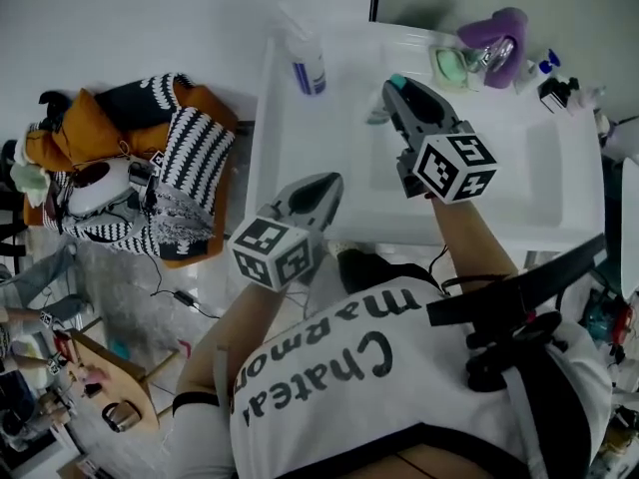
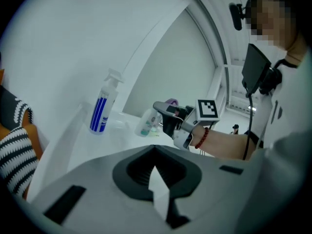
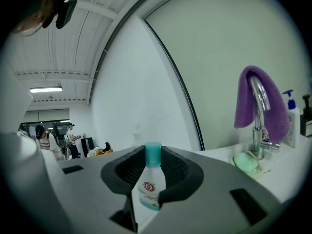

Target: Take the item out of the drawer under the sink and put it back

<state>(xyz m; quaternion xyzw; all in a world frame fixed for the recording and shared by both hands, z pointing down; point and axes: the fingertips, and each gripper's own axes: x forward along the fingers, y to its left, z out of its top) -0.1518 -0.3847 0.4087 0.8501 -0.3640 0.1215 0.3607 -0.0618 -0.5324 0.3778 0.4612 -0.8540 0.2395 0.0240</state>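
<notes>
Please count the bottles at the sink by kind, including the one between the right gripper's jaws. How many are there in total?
Spray bottle: 1
Small teal-capped bottle: 1
Pump bottles: 2
Total: 4

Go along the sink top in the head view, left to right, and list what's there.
Spray bottle → small teal-capped bottle held in the right gripper → green soap → purple cloth over the faucet → pump bottles.
</notes>
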